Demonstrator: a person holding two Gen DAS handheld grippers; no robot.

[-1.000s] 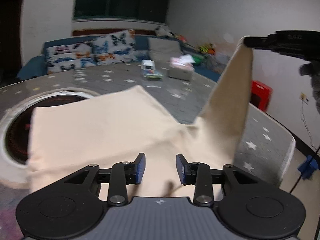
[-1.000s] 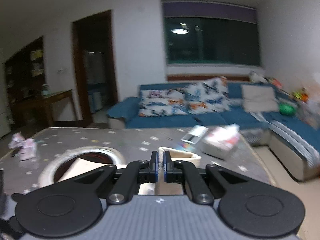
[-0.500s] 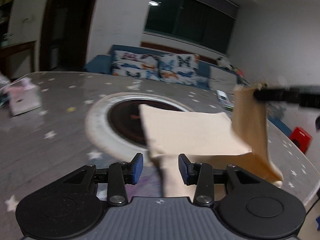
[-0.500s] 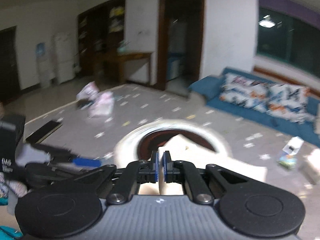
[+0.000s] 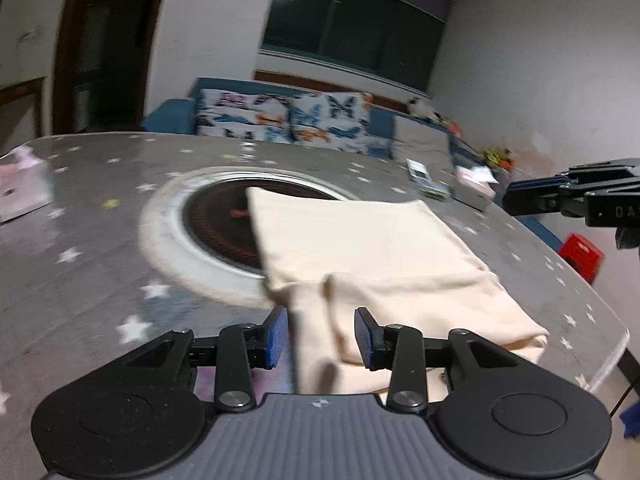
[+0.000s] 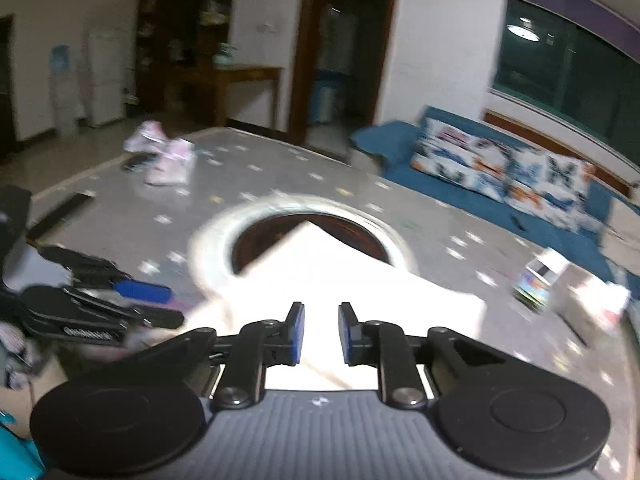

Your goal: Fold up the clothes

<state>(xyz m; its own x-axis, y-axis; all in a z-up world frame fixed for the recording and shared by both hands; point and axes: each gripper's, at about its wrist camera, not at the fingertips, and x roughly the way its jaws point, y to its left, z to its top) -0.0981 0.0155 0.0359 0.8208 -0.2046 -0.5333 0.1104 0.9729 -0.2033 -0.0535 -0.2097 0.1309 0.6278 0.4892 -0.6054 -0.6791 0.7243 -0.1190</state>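
A cream garment (image 5: 360, 248) lies folded on the grey star-patterned table (image 5: 80, 240), partly over a round dark inset. My left gripper (image 5: 321, 334) is open just above the garment's near edge, with cloth between the fingers but not clamped. My right gripper (image 6: 321, 332) is open and empty above the same garment (image 6: 320, 276), which looks bright white in the right wrist view. The right gripper also shows at the right edge of the left wrist view (image 5: 516, 202). The left gripper shows at the left of the right wrist view (image 6: 144, 300).
A round dark inset with a pale ring (image 5: 208, 220) sits mid-table. A pink tissue pack (image 5: 20, 188) lies at far left. A small box (image 5: 424, 180) and another tissue pack (image 5: 476, 186) lie at far right. A blue sofa with patterned cushions (image 5: 280, 116) stands behind.
My right gripper opened and let go of the raised flap of the garment. The flap now lies flat on the folded stack. Both cameras swung left.
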